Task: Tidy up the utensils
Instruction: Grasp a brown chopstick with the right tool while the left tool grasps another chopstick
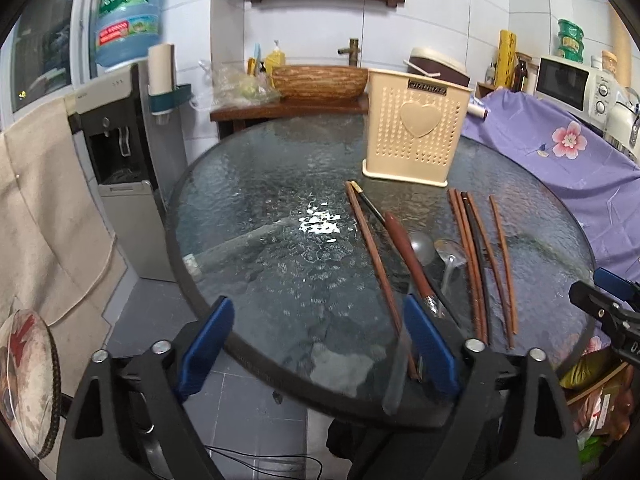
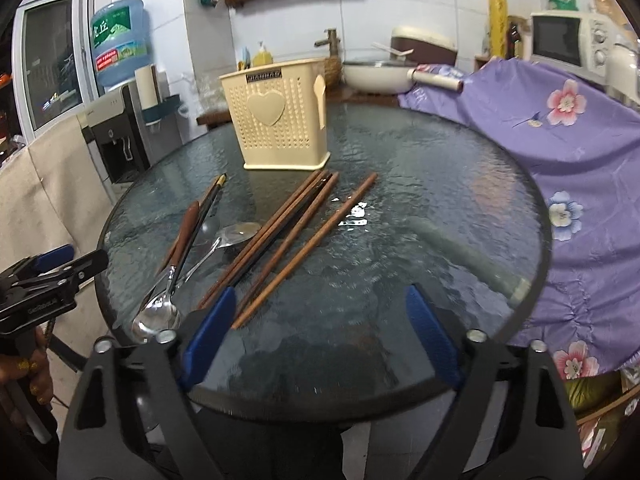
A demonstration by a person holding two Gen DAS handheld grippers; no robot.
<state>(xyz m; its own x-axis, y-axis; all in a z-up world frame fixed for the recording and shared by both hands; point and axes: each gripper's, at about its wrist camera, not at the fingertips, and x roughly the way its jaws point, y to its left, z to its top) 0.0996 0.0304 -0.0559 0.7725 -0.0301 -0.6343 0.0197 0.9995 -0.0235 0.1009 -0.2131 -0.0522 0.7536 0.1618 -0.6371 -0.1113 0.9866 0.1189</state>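
A cream perforated utensil holder (image 1: 416, 128) (image 2: 278, 116) with a heart on its front stands upright at the far side of the round glass table (image 1: 280, 208) (image 2: 420, 208). Several brown chopsticks (image 1: 476, 256) (image 2: 280, 236) lie flat in front of it, next to a wood-handled spoon (image 1: 408, 256) (image 2: 176, 264) and a metal spoon (image 1: 450, 256) (image 2: 228, 236). My left gripper (image 1: 320, 348) is open and empty above the near table edge, left of the utensils. My right gripper (image 2: 320, 344) is open and empty above the near edge, its left finger (image 2: 208, 332) beside the chopstick tips.
A purple floral cloth (image 1: 560, 152) (image 2: 560, 160) covers furniture to the right of the table. A water dispenser (image 1: 116, 168) (image 2: 116, 128) stands at the left. A wooden counter with a basin (image 1: 320, 80) lies behind the table. A microwave (image 2: 568, 40) sits at the far right.
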